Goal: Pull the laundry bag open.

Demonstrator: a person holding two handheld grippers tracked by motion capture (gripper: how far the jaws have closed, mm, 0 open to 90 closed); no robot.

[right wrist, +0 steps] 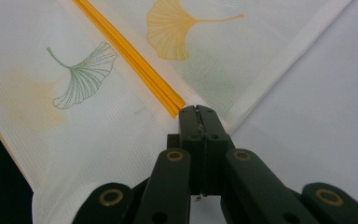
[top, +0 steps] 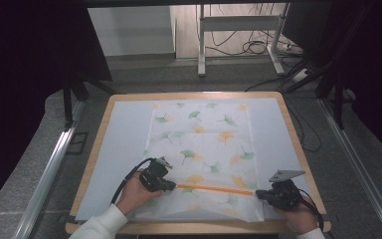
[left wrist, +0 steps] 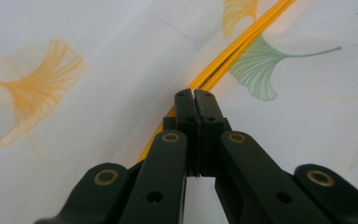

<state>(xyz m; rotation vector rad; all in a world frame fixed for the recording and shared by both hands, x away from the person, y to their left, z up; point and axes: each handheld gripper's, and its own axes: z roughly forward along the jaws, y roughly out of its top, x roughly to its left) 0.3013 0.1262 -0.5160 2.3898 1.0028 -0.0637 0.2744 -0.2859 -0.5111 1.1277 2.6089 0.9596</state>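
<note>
A white mesh bag [top: 204,134] printed with green and orange ginkgo leaves lies flat on the table. An orange zipper [top: 214,188] runs across its near part. My left gripper [top: 175,186] is at the zipper's left end, jaws pressed together on the zipper [left wrist: 242,39], which leads away from the left gripper's [left wrist: 195,93] tips. What exactly sits between the pads is hidden. My right gripper [top: 257,194] is at the zipper's right end, near the bag's hemmed edge. In the right gripper view the right gripper [right wrist: 197,109] is shut where the zipper [right wrist: 130,56] ends.
The bag rests on a pale mat [top: 124,144] covering a wooden table [top: 289,124]. Both hands come in over the table's near edge. Beyond the far edge are grey floor, a metal stand [top: 238,30] and loose cables [top: 258,47]. Metal rails [top: 49,169] flank the table.
</note>
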